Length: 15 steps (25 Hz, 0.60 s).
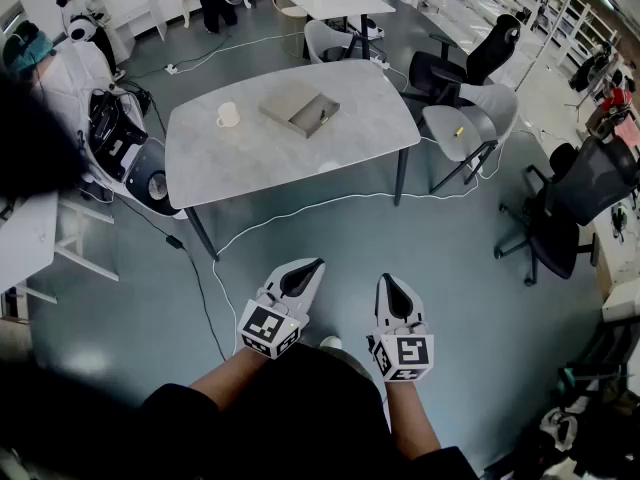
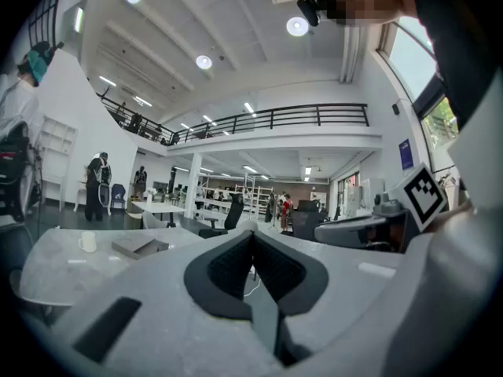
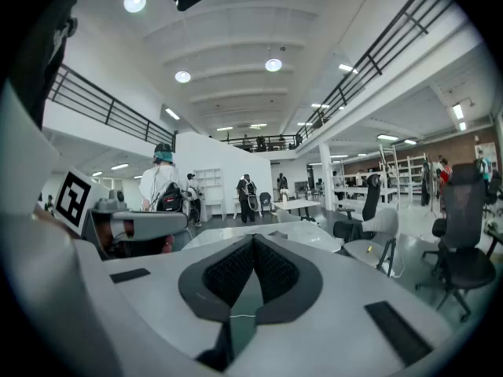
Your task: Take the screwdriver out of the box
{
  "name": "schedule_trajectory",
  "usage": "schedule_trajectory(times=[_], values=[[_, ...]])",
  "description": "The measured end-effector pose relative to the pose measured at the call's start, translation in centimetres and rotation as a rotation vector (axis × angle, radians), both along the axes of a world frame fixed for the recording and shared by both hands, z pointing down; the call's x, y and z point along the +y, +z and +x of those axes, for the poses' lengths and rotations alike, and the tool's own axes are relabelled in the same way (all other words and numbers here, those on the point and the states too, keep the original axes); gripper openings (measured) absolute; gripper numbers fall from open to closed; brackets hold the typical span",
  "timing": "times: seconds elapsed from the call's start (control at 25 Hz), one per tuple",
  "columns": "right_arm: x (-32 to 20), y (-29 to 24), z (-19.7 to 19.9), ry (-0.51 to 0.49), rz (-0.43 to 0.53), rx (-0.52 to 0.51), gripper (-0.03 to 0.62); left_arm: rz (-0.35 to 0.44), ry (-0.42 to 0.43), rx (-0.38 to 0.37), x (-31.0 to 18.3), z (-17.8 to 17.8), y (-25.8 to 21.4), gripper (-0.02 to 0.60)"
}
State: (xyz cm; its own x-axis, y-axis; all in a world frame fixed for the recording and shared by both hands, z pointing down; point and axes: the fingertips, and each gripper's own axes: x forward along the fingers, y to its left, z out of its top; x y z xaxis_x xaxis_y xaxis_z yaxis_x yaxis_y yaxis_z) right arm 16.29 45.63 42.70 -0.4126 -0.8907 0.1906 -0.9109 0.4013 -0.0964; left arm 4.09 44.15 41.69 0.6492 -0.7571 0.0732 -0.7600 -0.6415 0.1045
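Low in front of you, your left tongs (image 1: 316, 264) and right tongs (image 1: 388, 280) are both pressed together with nothing between them. Well beyond, on the grey desk (image 1: 250, 163), the open box (image 1: 296, 104) holds the screwdriver (image 1: 322, 115), a white mug (image 1: 228, 115) near it

No words, numbers or brand names can be read anywhere in these views. The only printed marks are black-and-white square patterns on the white marker cube (image 1: 268, 328) of the left gripper (image 1: 317, 264) and on the white marker cube (image 1: 407, 353) of the right gripper (image 1: 384, 279). They show blocky shapes, not letters or digits. In the left gripper view a small blue rectangular sign (image 2: 405, 154) hangs on the white wall beside the window, and its print is too small to make out.
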Motion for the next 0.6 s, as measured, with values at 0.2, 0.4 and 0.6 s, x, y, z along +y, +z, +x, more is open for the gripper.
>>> schedule_trajectory(times=[0.2,0.4,0.6], values=[[-1.2,0.4,2.3,0.056,-0.036,-0.149,0.003,-0.017,0.029,0.007,-0.8,1.8,1.1,0.017],[-3.3,1.6,2.9,0.075,-0.065,-0.116,0.003,-0.022,0.049,0.027,-3.6,2.8,1.7,0.017],[-8.4,0.9,3.7,0.169,-0.038,-0.1,0.003,-0.036,0.067,0.04,-9.3,2.7,2.3,0.017]])
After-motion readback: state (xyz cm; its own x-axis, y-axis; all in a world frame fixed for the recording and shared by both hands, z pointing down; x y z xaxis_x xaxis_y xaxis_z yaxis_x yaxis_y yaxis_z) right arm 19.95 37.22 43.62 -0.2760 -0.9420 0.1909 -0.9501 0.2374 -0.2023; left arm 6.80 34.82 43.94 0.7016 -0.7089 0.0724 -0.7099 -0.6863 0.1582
